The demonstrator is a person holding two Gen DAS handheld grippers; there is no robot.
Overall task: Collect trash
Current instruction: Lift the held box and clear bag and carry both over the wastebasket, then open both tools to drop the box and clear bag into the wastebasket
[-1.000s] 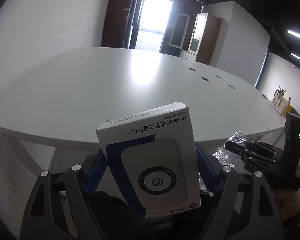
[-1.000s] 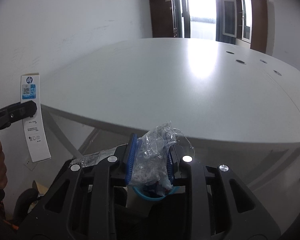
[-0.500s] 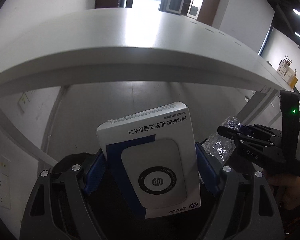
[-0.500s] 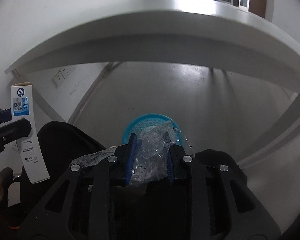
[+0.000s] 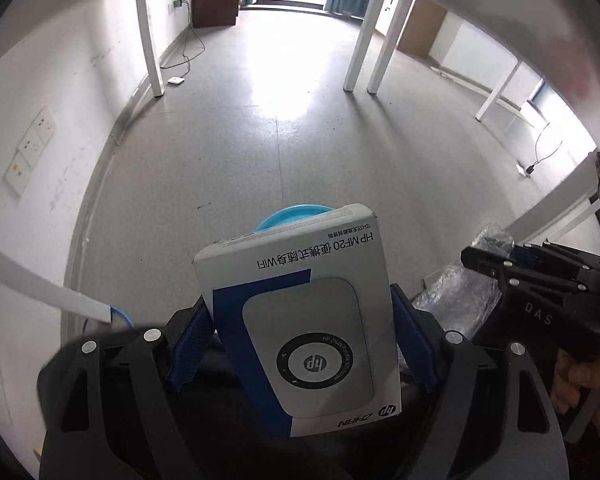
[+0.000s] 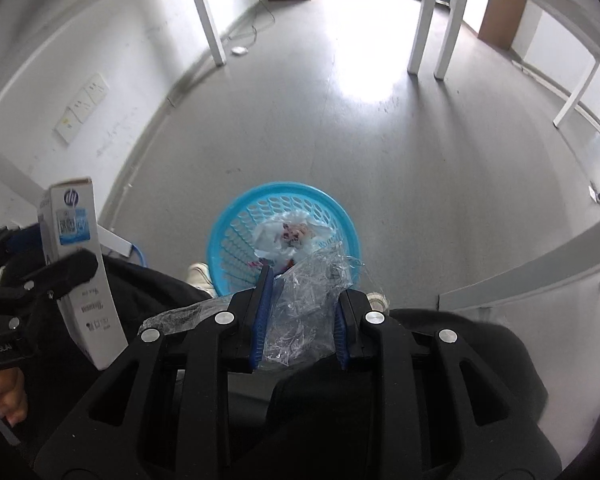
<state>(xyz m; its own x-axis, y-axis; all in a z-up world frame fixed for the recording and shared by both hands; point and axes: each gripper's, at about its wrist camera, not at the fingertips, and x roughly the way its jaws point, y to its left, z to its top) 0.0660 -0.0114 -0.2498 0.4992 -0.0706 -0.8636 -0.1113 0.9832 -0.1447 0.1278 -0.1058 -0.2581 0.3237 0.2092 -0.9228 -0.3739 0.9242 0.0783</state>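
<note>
- Left wrist view: the left gripper [image 5: 302, 320] clamps a white-and-blue HP box [image 5: 300, 316] between its blue pads, jaws spread wide across the box's width. Just past the box's top edge, a sliver of the blue basket [image 5: 288, 214] shows on the grey floor. Off to that gripper's right, the right gripper [image 5: 496, 268] carries crumpled clear plastic [image 5: 460, 300].
- Right wrist view: the right gripper [image 6: 300, 312] pinches the clear plastic wrap [image 6: 304, 296], jaws narrow around it. The basket [image 6: 236, 216] sits on the floor directly ahead of and below the fingertips, already holding a plastic bag of rubbish [image 6: 292, 234]. To this gripper's left, the left gripper [image 6: 70, 266] holds the box [image 6: 80, 264] upright.
- Step in hand, as judged: carrying both pieces of trash to the basket. Next move likely calls for centring each load over the rim, then opening the jaws; the box sits off to the side and needs shifting across.
</note>
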